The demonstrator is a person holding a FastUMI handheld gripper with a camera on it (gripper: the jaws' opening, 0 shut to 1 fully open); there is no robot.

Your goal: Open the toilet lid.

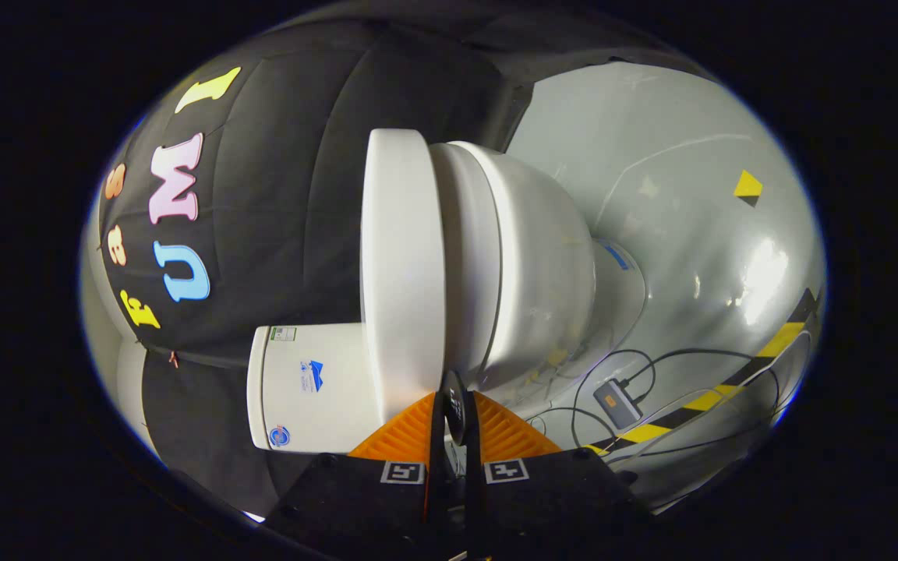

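The view is rolled on its side, so the white toilet lies sideways. Its lid (402, 257) is a flat white slab lying down on the seat (468, 265), with the bowl (546, 273) beyond it. The tank (309, 389) stands beside the lid, close to the fingers. My gripper (454, 405) is shut, its fingers pressed nearly together. The tips sit just in front of the seam between lid and seat, at the end near the tank. No part of the toilet is between them.
The glossy grey floor (691, 234) carries a yellow-and-black tape stripe (730, 386), black cables (675, 354) and a small grey box (616, 401) near the bowl's foot. A yellow triangle mark (747, 185) lies farther off. The black cloth wall (277, 195) stands behind the tank.
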